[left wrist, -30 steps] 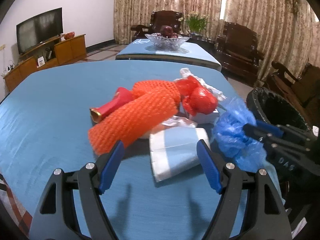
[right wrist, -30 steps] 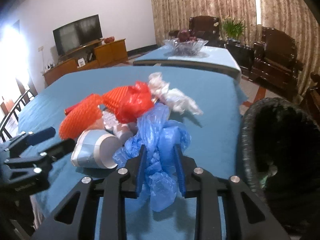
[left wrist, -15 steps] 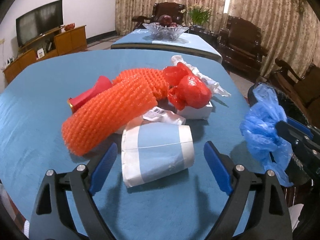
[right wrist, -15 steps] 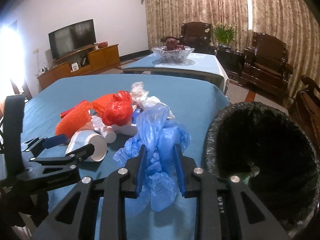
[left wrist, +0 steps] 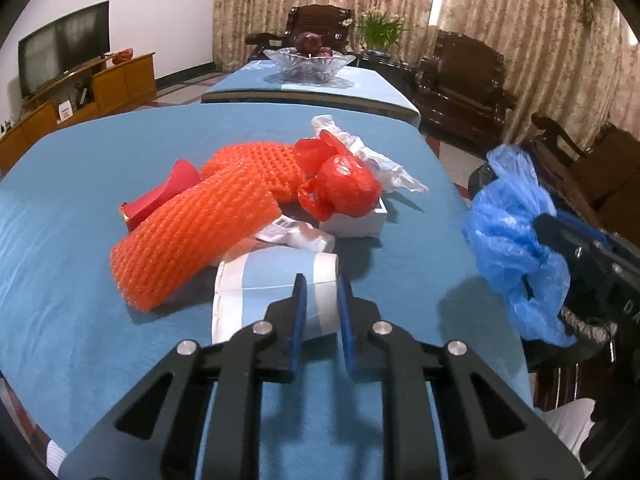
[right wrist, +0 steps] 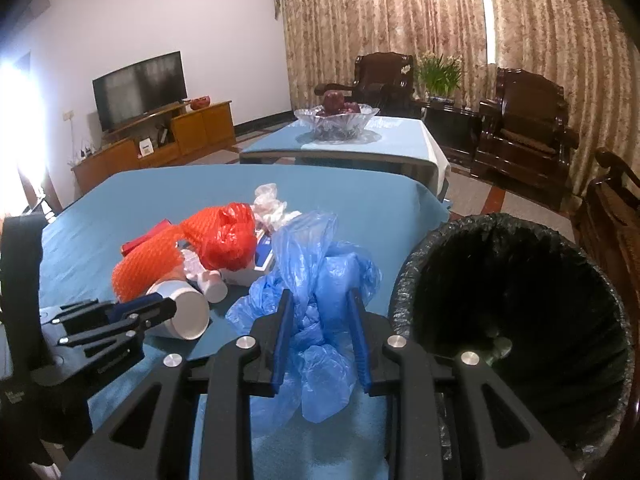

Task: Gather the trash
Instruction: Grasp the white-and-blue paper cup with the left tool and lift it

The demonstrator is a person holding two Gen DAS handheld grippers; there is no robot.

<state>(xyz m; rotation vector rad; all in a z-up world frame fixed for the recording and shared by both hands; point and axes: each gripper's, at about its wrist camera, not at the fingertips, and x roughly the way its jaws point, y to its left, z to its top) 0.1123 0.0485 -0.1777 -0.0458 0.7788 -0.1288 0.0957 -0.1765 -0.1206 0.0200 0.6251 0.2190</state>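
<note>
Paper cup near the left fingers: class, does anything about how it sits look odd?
Yes. The paper cup lies tipped on its side on the blue tablecloth, its open mouth visible in the right wrist view, and the left gripper has closed on its wall.

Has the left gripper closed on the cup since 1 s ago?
Yes. The left gripper, wide open around the paper cup earlier, now pinches its rim on the table.

home living room | television (right wrist: 140, 88) | armchairs (right wrist: 524, 120) | curtains (right wrist: 400, 20)
</note>
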